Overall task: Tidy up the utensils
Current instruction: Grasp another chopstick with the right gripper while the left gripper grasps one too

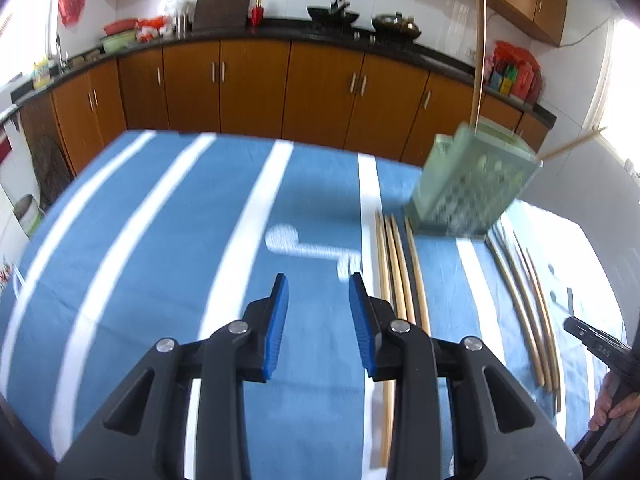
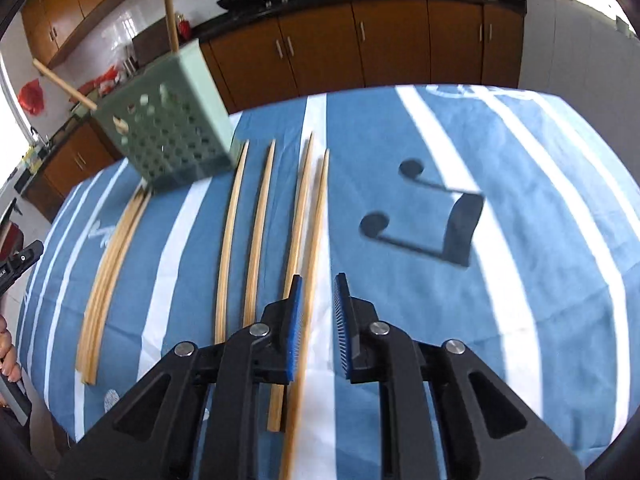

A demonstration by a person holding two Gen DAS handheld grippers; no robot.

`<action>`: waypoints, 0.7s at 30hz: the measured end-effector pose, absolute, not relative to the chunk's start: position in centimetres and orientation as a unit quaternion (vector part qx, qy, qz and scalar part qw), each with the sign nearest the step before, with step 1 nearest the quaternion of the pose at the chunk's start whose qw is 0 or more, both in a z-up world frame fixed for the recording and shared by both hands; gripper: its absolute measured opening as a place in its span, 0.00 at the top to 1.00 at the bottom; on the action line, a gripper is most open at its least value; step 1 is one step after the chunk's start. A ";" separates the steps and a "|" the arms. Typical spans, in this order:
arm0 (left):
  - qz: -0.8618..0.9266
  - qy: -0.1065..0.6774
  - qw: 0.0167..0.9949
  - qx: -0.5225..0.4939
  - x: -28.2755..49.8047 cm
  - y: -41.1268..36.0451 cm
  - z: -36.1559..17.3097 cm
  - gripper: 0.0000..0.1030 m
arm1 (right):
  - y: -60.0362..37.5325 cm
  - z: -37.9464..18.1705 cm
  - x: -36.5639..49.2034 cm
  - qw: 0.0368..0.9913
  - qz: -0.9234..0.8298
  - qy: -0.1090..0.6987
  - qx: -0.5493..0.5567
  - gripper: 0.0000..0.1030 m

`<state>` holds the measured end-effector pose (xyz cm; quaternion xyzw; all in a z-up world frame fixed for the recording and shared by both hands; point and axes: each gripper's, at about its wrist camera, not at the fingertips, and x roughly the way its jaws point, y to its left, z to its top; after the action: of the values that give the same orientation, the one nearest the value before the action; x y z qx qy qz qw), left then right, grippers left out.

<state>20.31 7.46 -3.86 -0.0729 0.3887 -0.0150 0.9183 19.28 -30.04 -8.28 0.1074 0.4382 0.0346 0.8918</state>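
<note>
A pale green perforated holder (image 1: 472, 184) stands on the blue striped cloth with two chopsticks (image 1: 478, 60) sticking out of it. Several bamboo chopsticks (image 1: 400, 268) lie lengthwise on the cloth just right of my left gripper (image 1: 318, 278), which is open and holds nothing. More chopsticks (image 1: 524, 300) lie further right. In the right wrist view the holder (image 2: 172, 128) is at upper left. My right gripper (image 2: 318, 278) hovers over the rightmost pair of chopsticks (image 2: 316, 208). One of that pair shows in the gap beside the left pad, and the pads do not press on it.
The table's blue cloth (image 1: 160, 220) has white stripes and a music-note print (image 2: 420, 216). A bundle of chopsticks (image 2: 108, 280) lies at the left. A person's hand (image 1: 612, 404) holds the other tool at the right edge. Brown cabinets (image 1: 256, 88) and a black counter stand behind.
</note>
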 end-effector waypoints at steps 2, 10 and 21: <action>-0.021 0.398 0.914 -0.073 19.9 7.4 -5.0 0.69 | -29.2 -9.0 19.3 0.889 0.035 0.444 0.106 0.85; -0.037 0.415 0.906 -0.067 20.3 5.9 -6.0 0.69 | -28.6 -10.2 19.0 0.893 0.018 0.445 0.066 0.93; -0.091 0.437 0.894 -0.044 19.9 3.3 -7.9 0.75 | -31.2 -10.1 19.7 0.895 -0.025 0.439 0.080 0.93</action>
<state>19.92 3.31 -7.93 -0.0441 0.4368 -0.0906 0.8939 19.66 -31.19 -10.07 0.0799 0.4386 -0.0255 0.8947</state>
